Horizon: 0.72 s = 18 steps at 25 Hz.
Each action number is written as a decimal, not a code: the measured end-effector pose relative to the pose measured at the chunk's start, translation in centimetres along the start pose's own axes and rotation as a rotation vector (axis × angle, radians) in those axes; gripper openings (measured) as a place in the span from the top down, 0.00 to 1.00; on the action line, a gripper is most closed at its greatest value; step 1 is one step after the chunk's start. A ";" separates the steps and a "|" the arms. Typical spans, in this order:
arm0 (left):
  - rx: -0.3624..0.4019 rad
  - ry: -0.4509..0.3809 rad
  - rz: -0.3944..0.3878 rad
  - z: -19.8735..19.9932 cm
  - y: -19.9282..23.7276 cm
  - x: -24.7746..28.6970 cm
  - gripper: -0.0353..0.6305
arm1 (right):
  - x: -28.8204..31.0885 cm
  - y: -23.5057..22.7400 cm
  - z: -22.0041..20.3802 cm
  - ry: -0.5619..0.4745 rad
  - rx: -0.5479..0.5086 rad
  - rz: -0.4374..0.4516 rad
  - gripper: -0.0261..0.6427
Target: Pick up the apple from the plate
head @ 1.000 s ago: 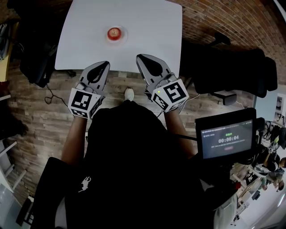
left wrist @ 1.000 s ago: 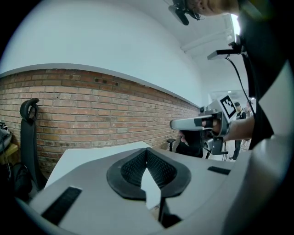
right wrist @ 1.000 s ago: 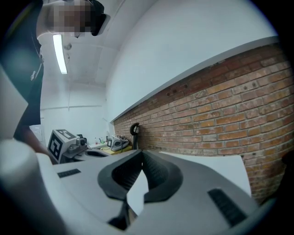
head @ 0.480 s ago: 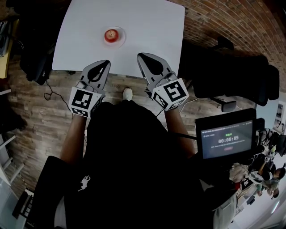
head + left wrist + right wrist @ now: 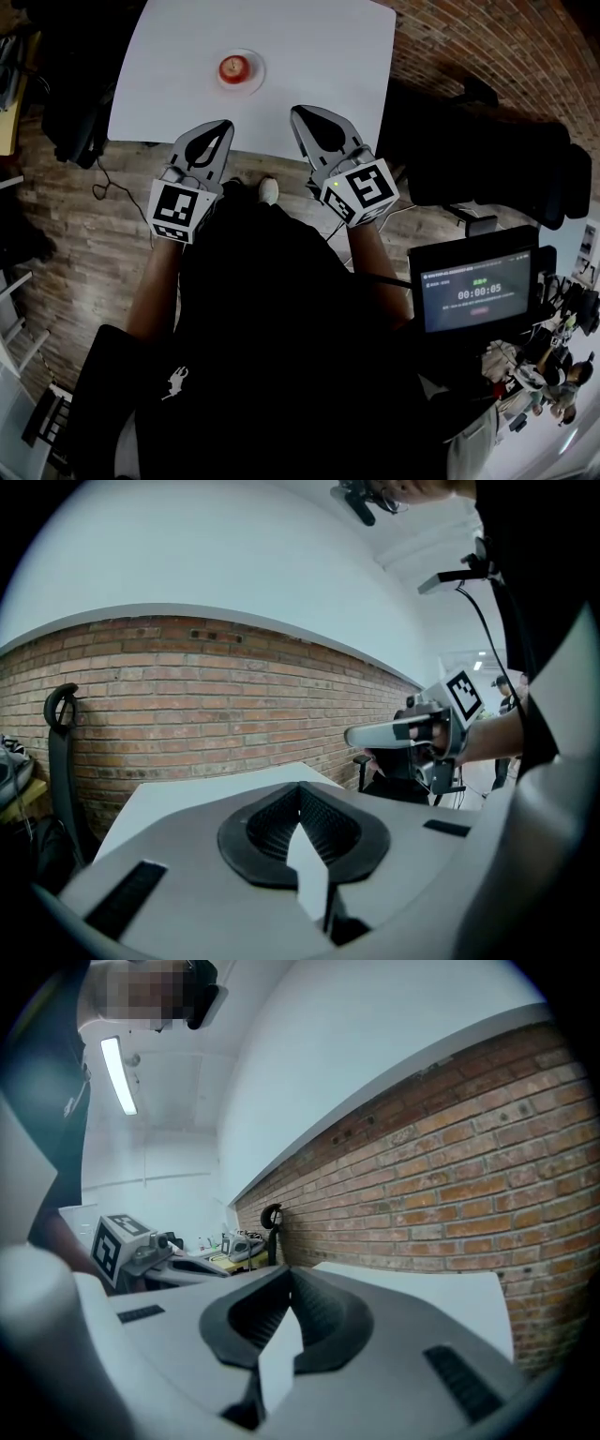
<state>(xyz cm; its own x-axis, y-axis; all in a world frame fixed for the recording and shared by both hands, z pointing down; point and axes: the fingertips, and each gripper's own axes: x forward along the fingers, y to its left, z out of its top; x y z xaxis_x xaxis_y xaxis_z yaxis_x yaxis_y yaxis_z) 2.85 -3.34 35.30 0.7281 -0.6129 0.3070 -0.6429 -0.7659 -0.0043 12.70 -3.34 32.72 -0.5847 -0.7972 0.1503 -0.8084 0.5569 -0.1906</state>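
Since a moment ago we bring the left gripper (image 5: 226, 125) and right gripper (image 5: 297, 112) nearer the counter (image 5: 319, 56), fingers together, empty; beyond them the plate (image 5: 257, 76) holds the apple (image 5: 233, 67).

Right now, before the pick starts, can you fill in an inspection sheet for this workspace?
Surface: white table, bare apart from the plate.
Job's things: red apple on a small white plate, far left of the table.
Clutter: nothing seen.
Grippers: left gripper and right gripper at the table's near edge, jaws together, empty.
Cables: one loose cable on the floor, left.
Surroundings: plank floor, black chair, timer screen at right.
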 end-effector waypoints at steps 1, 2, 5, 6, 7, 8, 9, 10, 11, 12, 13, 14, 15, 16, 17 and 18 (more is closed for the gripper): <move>0.000 0.007 0.006 -0.2 0.0 -0.1 0.94 | 0.0 0.1 0.0 0.002 -0.001 0.004 0.95; -0.002 0.014 0.012 -0.4 0.1 -0.3 0.94 | 0.1 0.3 -0.1 0.004 -0.002 0.007 0.96; -0.030 0.018 0.023 -1.0 0.4 -0.5 0.94 | 0.2 0.5 0.1 0.005 -0.006 0.013 0.95; -0.043 0.015 0.023 -1.0 0.5 -0.4 0.94 | 0.3 0.4 0.1 0.004 -0.007 0.012 0.96; -0.054 0.010 0.020 -0.9 0.6 -0.3 0.94 | 0.3 0.3 0.2 0.003 -0.007 0.011 0.95; -0.061 0.004 0.016 -0.8 0.6 -0.2 0.94 | 0.2 0.2 0.2 0.002 -0.006 0.008 0.95; -0.063 -0.001 0.012 -0.6 0.6 0.0 0.94 | 0.2 0.1 0.2 0.001 -0.004 0.005 0.95; -0.062 -0.004 0.010 -0.5 0.6 0.2 0.94 | 0.2 0.1 0.2 0.002 -0.004 0.002 0.95; -0.060 -0.004 0.009 -0.4 0.7 0.4 0.94 | 0.2 0.0 0.1 0.003 -0.005 -0.001 0.96; -0.059 -0.002 0.009 -0.4 0.8 0.6 0.94 | 0.2 0.0 0.2 0.004 -0.007 -0.004 0.95; -0.057 0.002 0.009 -0.4 1.0 0.7 0.94 | 0.3 0.0 0.2 0.004 -0.008 -0.006 0.96; -0.054 0.006 0.010 -0.5 1.3 0.7 0.94 | 0.5 0.1 0.3 0.005 -0.009 -0.008 0.95; -0.053 0.009 0.009 -0.5 1.6 0.8 0.94 | 0.7 0.2 0.4 0.005 -0.008 -0.009 0.96; -0.052 0.010 0.007 -0.5 1.8 0.7 0.94 | 0.9 0.4 0.5 0.006 -0.007 -0.010 0.95; -0.052 0.008 0.005 -0.5 2.1 0.6 0.94 | 1.1 0.5 0.5 0.009 -0.006 -0.010 0.95; -0.052 0.006 0.003 -0.5 2.4 0.6 0.94 | 1.4 0.5 0.5 0.014 -0.006 -0.010 0.96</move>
<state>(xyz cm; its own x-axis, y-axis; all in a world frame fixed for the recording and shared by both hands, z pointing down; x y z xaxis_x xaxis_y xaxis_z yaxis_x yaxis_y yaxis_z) 1.65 -5.42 35.98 0.7245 -0.6142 0.3129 -0.6570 -0.7526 0.0440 11.50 -4.23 32.36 -0.5776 -0.7994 0.1653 -0.8144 0.5505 -0.1836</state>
